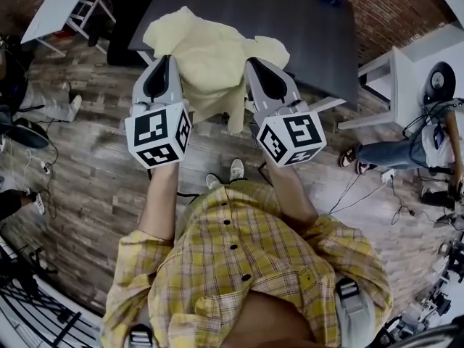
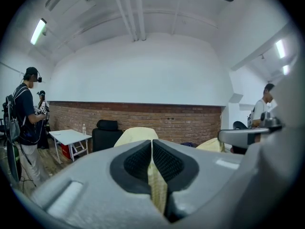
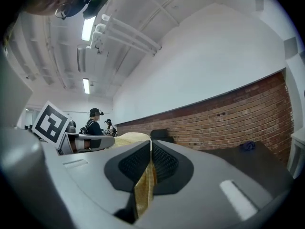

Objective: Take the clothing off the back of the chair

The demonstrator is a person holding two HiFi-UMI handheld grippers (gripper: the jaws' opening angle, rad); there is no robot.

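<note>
**Item 1, nearest: shirt.** Our own yellow plaid shirt (image 1: 239, 267) fills the bottom of the head view, with both forearms reaching forward from it.

**Item 2: left gripper (image 1: 164, 59).** The marker cube faces up. The jaws are pressed together on a fold of pale yellow cloth, which shows as a thin strip between the ribbed pads in the left gripper view.

**Item 3: right gripper (image 1: 251, 64).** It sits beside the left one and roughly level. Its jaws are likewise clamped on a fold of the same cloth.

**Item 4: garment (image 1: 210, 56).**
- It is pale yellow and bunched, hanging between the two grippers, above the wood floor (image 1: 94, 180) and in front of the table.
- No chair back shows under it, so we judge it lifted clear or nearly so.
- We judge it light, soft and limp. It will sag and swing rather than keep its shape, and it is not fragile.
- We think it is best held at two upper edges, set apart as now, pinching a doubled fold so the thin cloth does not slip out.

**Item 5: dark table (image 1: 290, 20).** It stands just behind the garment.

**Item 6, farthest: white table and brick wall.** A white table (image 1: 61, 2) is at far left, and a brick wall (image 1: 391, 6) runs beyond.
</note>
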